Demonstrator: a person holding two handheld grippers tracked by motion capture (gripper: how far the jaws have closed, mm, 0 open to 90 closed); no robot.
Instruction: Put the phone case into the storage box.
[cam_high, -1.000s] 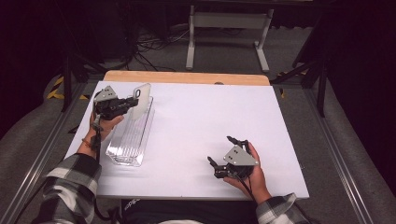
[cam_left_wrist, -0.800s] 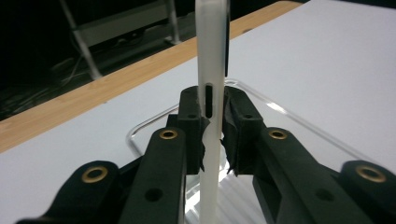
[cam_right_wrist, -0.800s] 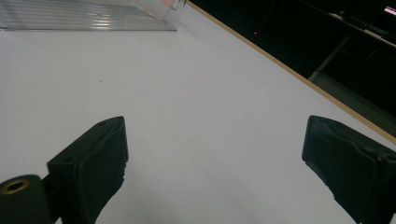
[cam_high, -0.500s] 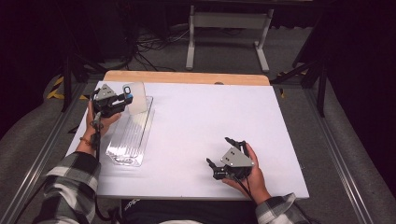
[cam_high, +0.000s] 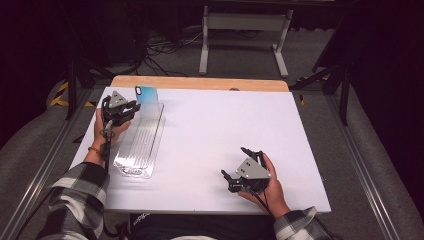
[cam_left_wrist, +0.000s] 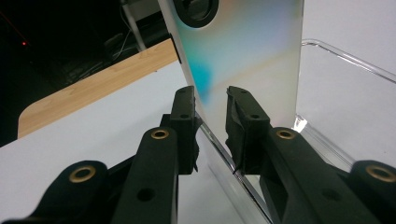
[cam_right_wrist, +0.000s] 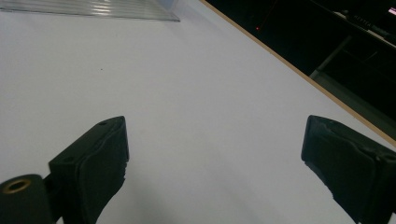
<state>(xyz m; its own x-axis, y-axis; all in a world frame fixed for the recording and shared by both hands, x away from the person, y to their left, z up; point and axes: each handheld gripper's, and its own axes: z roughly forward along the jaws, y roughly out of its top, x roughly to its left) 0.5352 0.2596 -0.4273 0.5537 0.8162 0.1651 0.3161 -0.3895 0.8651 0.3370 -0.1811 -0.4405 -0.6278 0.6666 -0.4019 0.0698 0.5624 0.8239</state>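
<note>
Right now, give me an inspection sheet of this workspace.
Surface: white table top, wooden strip along the far edge.
Job's things: iridescent phone, upright, in the left claw; clear ribbed tray beside it.
Clutter: nothing seen.
Grippers: left claw shut on the phone's edge; right claw open over bare table.
Cables: one trails from each claw; more on the floor behind.
Surroundings: dark room, grey carpet, metal stand legs.

Even overhead light falls bright on the white tabletop (cam_high: 215, 130), while the room around stays dark. The high view is soft and grainy. Pale glare washes the iridescent phone back (cam_left_wrist: 243, 51); the near black claws blur, casting faint shadows.
</note>
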